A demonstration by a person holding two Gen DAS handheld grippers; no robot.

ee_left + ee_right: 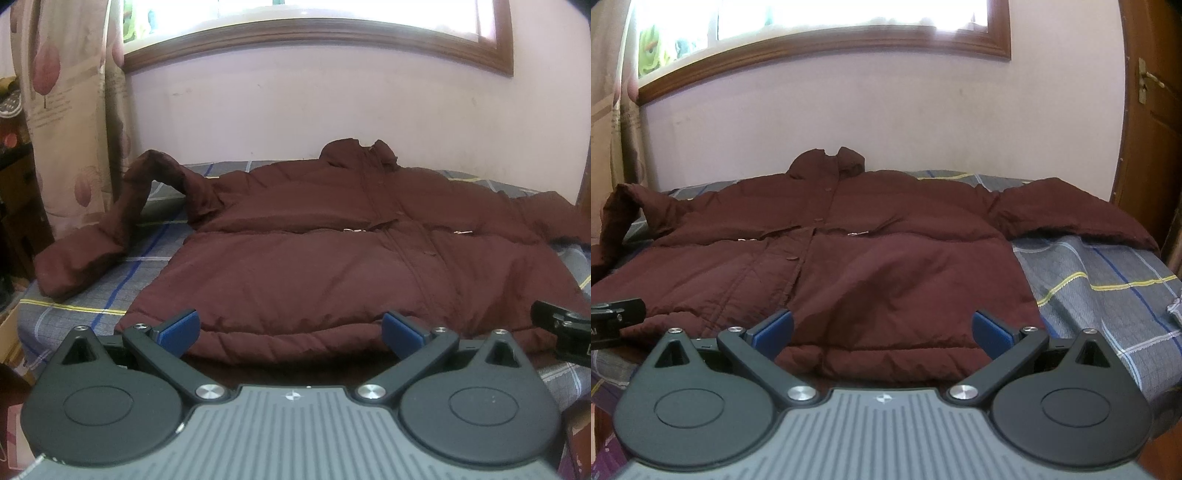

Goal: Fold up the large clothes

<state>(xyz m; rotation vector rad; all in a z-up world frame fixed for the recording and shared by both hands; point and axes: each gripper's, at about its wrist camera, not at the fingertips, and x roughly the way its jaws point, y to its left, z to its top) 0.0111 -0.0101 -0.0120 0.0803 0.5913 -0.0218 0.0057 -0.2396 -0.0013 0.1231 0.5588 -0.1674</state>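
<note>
On the bed (110,291), a soft, bulky jacket (332,258) is best taken at its hem by both wide-spread hand-held grippers, left hand-held gripper (290,328) and right hand-held gripper (882,328).

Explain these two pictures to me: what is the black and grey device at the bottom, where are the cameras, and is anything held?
Each picture comes from a camera mounted on a hand-held gripper, looking forward along its two blue-padded fingers. One shows the left gripper, the other the right gripper. Both are open and hold nothing, poised side by side at the near hem of a dark red jacket. The jacket lies flat, front up, sleeves spread, on a bed with a grey checked sheet. Behind are a wall and a window.
</note>
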